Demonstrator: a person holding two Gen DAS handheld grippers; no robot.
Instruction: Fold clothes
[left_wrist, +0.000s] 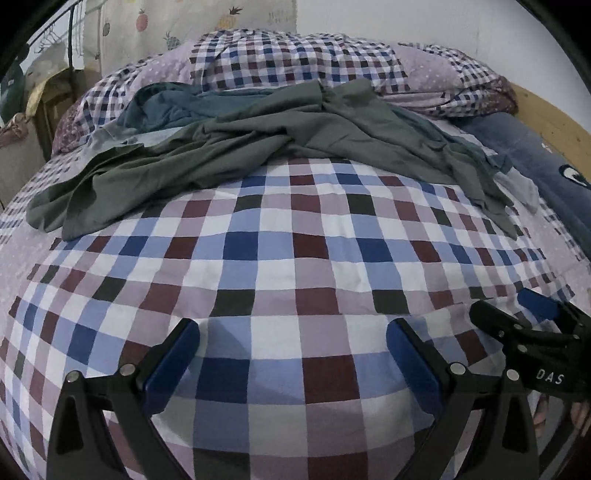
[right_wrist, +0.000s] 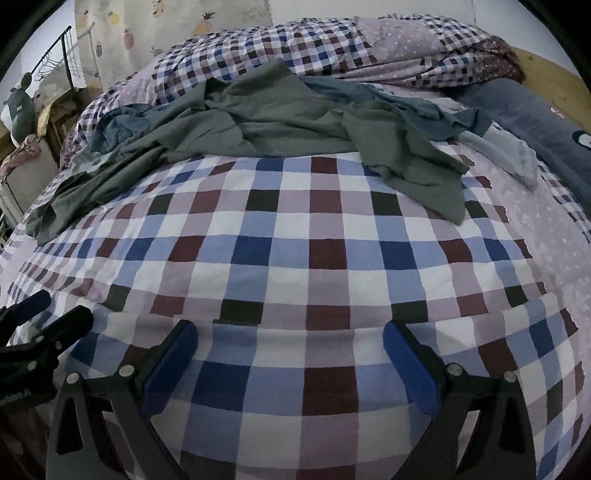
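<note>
A crumpled grey-green garment lies spread across the far half of the checked bed sheet. Under and behind it shows a blue-teal garment with a pale sleeve end. My left gripper hovers open over the near part of the sheet, nothing between its blue pads. My right gripper is open too, beside the left one and well short of the clothes. Each gripper shows at the edge of the other's view: the right gripper and the left gripper.
A rolled checked duvet lies along the far side of the bed. A dark blue pillow sits at the right by a wooden headboard. A clothes rack and clutter stand at the left.
</note>
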